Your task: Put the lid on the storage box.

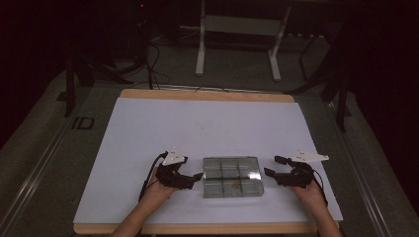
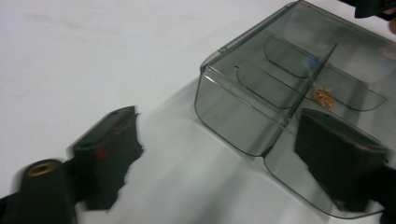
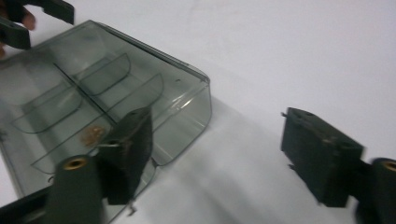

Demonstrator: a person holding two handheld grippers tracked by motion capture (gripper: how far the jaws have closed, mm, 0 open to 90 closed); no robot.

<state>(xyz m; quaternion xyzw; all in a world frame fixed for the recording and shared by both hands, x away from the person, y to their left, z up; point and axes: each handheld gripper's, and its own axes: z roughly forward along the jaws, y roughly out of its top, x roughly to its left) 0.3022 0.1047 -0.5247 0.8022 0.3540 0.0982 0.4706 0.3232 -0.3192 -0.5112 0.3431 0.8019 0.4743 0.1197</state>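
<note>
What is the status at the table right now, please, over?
Left gripper open, at the left side of the clear divided box. Right gripper open, at its right side, nothing held. Small golden bits in one compartment. White table cover around it, nothing in the way.

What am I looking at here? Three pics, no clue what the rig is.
No robot: a person holds a hand-held claw in each hand. The high view looks down on the table. The left claw and right claw flank a clear box with dividers; some small golden bits lie in one compartment. The other two pictures come from cameras riding on each claw, looking along its black jaws. Both claws stand open, each with one jaw in front of the box's edge, and hold nothing.
</note>
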